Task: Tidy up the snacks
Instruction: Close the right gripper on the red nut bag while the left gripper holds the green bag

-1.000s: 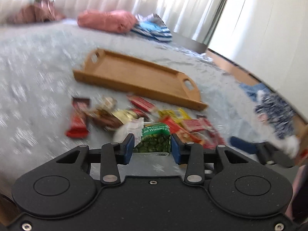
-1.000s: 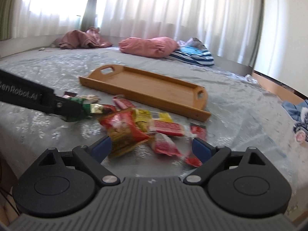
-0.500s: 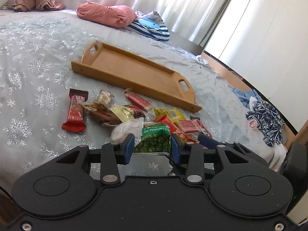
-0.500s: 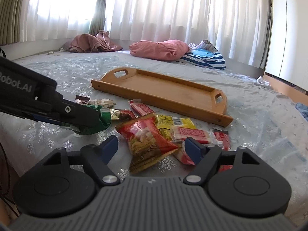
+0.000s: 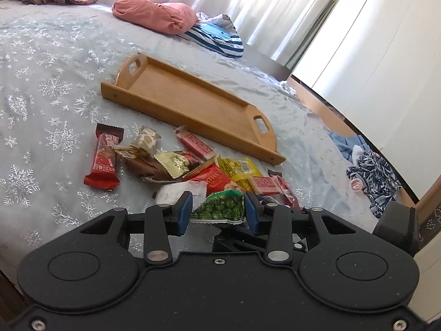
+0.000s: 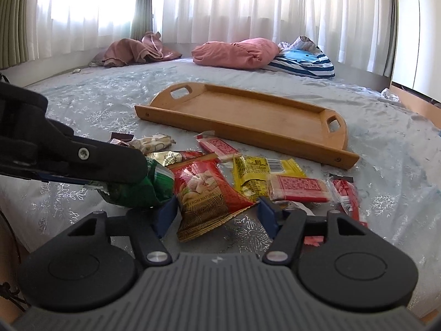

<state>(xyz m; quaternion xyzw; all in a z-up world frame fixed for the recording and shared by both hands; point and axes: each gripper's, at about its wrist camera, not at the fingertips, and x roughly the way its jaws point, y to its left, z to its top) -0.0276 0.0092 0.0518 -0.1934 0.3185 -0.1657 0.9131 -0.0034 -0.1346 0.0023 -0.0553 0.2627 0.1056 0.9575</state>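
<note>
My left gripper [image 5: 217,212] is shut on a green wasabi pea packet [image 5: 220,209] and holds it above the bedspread; it shows at the left in the right wrist view [image 6: 137,190]. My right gripper [image 6: 217,215] is open around the near end of a red nut packet [image 6: 204,193] that lies on the bed. Several other snacks lie in a heap: a yellow packet [image 6: 256,173], a red bar [image 5: 103,160], a brown packet [image 5: 146,165]. An empty wooden tray [image 5: 193,104] lies beyond the heap, also in the right wrist view [image 6: 248,115].
Pink bedding [image 6: 234,52] and a striped cushion [image 6: 303,60] lie at the far side of the bed near the curtains. Clothes [image 5: 369,171] lie on the floor to the right. The bed's wooden edge [image 5: 317,102] runs along the right.
My right gripper has come down and forward over the red nut packet. My left gripper has lifted slightly with the green packet still in it.
</note>
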